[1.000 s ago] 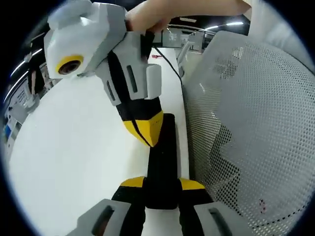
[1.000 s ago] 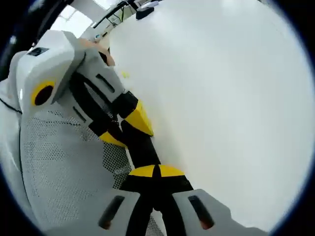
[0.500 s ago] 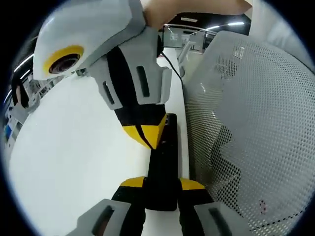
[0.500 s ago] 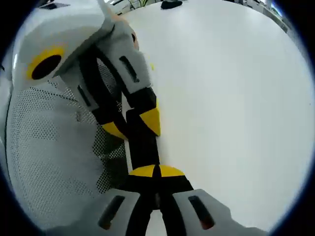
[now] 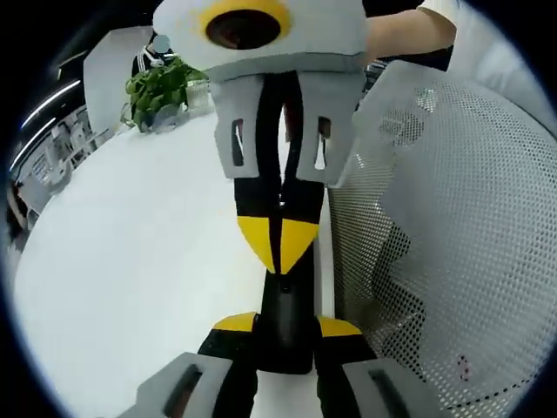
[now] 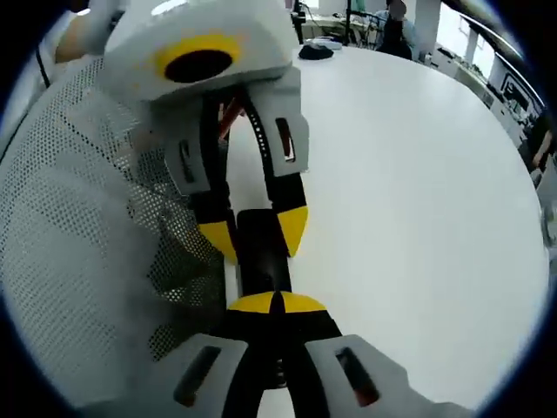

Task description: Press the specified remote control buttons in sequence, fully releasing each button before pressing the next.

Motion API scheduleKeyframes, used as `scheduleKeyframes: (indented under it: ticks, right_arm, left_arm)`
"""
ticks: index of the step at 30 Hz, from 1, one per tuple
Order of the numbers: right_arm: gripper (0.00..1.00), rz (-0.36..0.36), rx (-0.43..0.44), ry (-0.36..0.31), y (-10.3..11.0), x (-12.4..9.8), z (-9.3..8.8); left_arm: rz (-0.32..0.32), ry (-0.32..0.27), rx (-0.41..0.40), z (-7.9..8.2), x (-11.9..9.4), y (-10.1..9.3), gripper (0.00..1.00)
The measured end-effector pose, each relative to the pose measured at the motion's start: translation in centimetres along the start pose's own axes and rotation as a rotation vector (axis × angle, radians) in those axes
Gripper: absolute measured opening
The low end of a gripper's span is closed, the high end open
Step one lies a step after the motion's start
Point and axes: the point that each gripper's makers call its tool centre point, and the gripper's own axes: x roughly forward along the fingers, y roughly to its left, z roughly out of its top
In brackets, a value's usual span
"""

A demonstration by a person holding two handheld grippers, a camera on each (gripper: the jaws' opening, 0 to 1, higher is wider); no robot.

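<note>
A slim black remote (image 5: pixel 285 300) lies lengthwise between the yellow-tipped jaws of my left gripper (image 5: pixel 280 324), which is shut on its near end. My right gripper (image 5: pixel 280 248) comes in from the top, shut, its joined yellow tips resting on the remote's upper face. In the right gripper view the right gripper (image 6: pixel 277 303) is shut at the bottom, tips against the remote (image 6: pixel 261 261). The left gripper (image 6: pixel 255 233) faces it from above, clamping the remote's sides. The buttons are hidden.
A white table (image 5: pixel 130 261) spreads to the left, also seen as the table (image 6: pixel 409 218). A grey mesh chair back (image 5: pixel 435 218) stands close beside the remote. A green plant (image 5: pixel 161 91) sits at the table's far edge. A dark object (image 6: pixel 315 50) lies far off.
The right gripper has swung round from a slant to face the left gripper head-on, in line with the remote. Its tips stay on the remote. The left gripper keeps its hold.
</note>
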Motion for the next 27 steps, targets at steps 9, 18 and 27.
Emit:
scheduleKeyframes:
  ticks: [9,18,27]
  right_arm:
    - [0.0,-0.033,-0.165,-0.037,0.3,0.2,0.2]
    - [0.0,-0.08,-0.235,-0.039,0.6,0.3,0.2]
    - [0.0,-0.052,-0.024,-0.14,0.3,0.2,0.3]
  left_arm:
    - [-0.003,0.007,0.021,-0.1,-0.1,-0.1,0.24]
    - [-0.012,0.0,-0.001,0.3,0.0,-0.1,0.24]
    - [-0.013,-0.003,-0.003,0.2,-0.1,-0.1,0.24]
